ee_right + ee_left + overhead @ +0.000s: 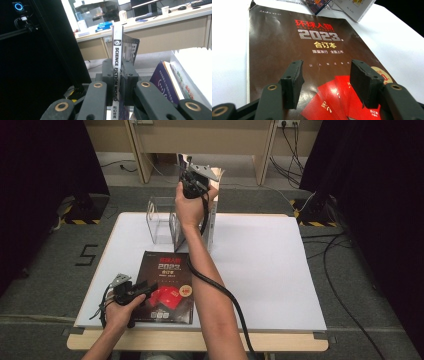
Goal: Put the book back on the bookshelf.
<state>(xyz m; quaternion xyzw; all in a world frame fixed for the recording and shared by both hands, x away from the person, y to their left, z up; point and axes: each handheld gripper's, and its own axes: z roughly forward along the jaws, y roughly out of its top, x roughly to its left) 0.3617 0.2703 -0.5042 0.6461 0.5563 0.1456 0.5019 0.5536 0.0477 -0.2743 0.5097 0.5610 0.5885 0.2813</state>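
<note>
**Magazine clamped upright in right gripper, above the rack**

Magazine point(117, 50) with a white spine reading "SCIENCE FICTION WORLD" stands vertical between the pads of the right gripper point(117, 82) — jaws closed tight on it, spine toward the camera.

Left to right in the high view:
- Left gripper point(131, 291) sits low at the near left of the white table point(265, 270), jaws partly open with nothing between them; in the left gripper view its tips hang just over a dark-covered book point(294, 50) marked "2023".
- That book lies flat on the table, near edge, cover up.
- Clear rack point(161, 222) stands farther back, left of centre.
- Right gripper point(192, 182) is raised above the rack's right end — arm stretched forward, cable trailing along the forearm.

Beside the held magazine, other magazines point(166, 82) stand upright next to a white box wall point(192, 67).
</note>
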